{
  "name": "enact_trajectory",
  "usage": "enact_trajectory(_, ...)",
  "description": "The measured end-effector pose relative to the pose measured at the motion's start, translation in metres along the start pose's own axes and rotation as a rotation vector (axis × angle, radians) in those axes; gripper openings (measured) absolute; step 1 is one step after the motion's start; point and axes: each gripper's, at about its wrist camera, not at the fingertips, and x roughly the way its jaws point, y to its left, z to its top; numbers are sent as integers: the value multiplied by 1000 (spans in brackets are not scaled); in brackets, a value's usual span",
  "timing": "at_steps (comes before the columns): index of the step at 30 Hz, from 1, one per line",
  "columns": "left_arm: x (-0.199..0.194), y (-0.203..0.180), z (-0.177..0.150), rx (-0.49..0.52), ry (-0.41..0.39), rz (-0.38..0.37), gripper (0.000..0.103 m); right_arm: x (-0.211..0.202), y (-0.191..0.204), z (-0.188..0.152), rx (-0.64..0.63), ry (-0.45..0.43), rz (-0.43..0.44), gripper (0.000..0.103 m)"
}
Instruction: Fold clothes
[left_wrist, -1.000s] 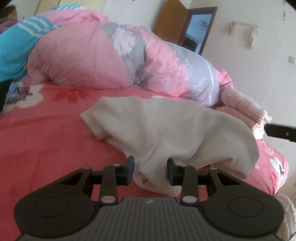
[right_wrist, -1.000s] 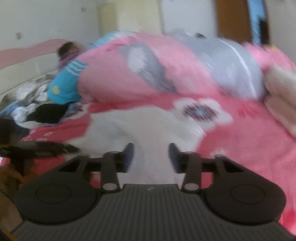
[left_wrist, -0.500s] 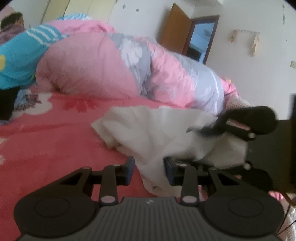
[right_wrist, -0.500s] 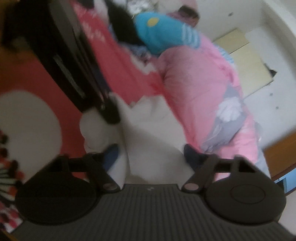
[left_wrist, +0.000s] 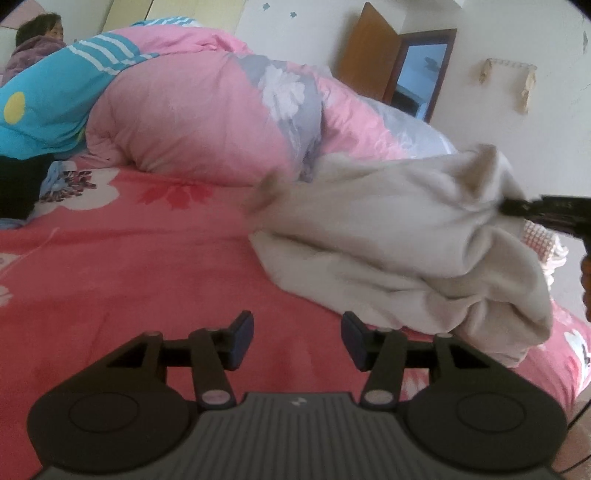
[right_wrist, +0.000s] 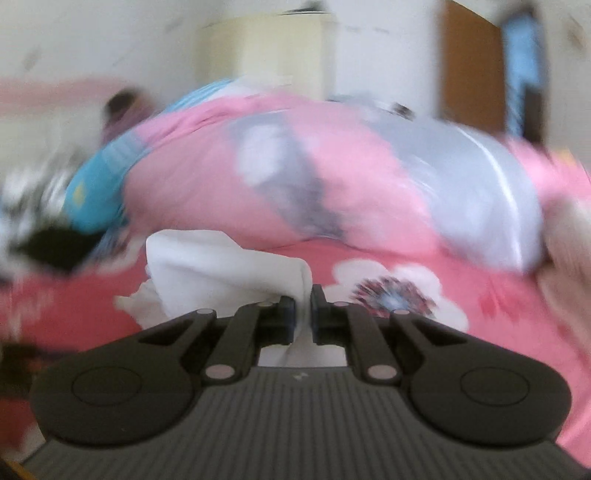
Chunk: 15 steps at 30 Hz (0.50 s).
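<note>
A cream-white garment (left_wrist: 399, 236) lies bunched on the pink bed sheet (left_wrist: 129, 280), right of centre in the left wrist view. My left gripper (left_wrist: 297, 336) is open and empty, just in front of the garment's near edge. My right gripper (right_wrist: 303, 308) is shut on a fold of the same garment (right_wrist: 221, 269) and lifts it; the right wrist view is blurred. In the left wrist view the right gripper (left_wrist: 517, 206) pinches the garment's upper right part.
A rolled pink and grey floral quilt (left_wrist: 229, 122) lies across the back of the bed. A person in a blue top (left_wrist: 44, 96) lies at the far left. A pink knitted item (left_wrist: 539, 240) sits behind the garment. An open door (left_wrist: 373, 51) is at the back.
My left gripper let go of the garment and opened. My right gripper closed on the garment and pulled it up and to the right.
</note>
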Motion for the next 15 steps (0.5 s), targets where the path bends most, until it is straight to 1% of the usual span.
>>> enact_trajectory(3,5,-1,-3,11,19,15,53,-1,-44,-20,171,5,-37,6)
enact_trajectory(6,11,-4,-5,32,41,26,53,-1,-84,-53,366,38,-61,6)
enact_trajectory(8,14,-9,-4,46,51,24,53,3,-104,-77,493,62,-75,6)
enact_trajectory(10,18,-16,0,58,57,17,55,9,-117,-100,595,81,-81,6)
enact_trajectory(12,28,-23,9,61,72,5,56,11,-122,-117,674,90,-79,6)
enact_trajectory(13,33,-27,13,62,80,-1,60,11,-122,-119,687,90,-73,6)
enact_trajectory(15,48,-35,24,40,95,-20,63,11,-122,-118,701,87,-60,6)
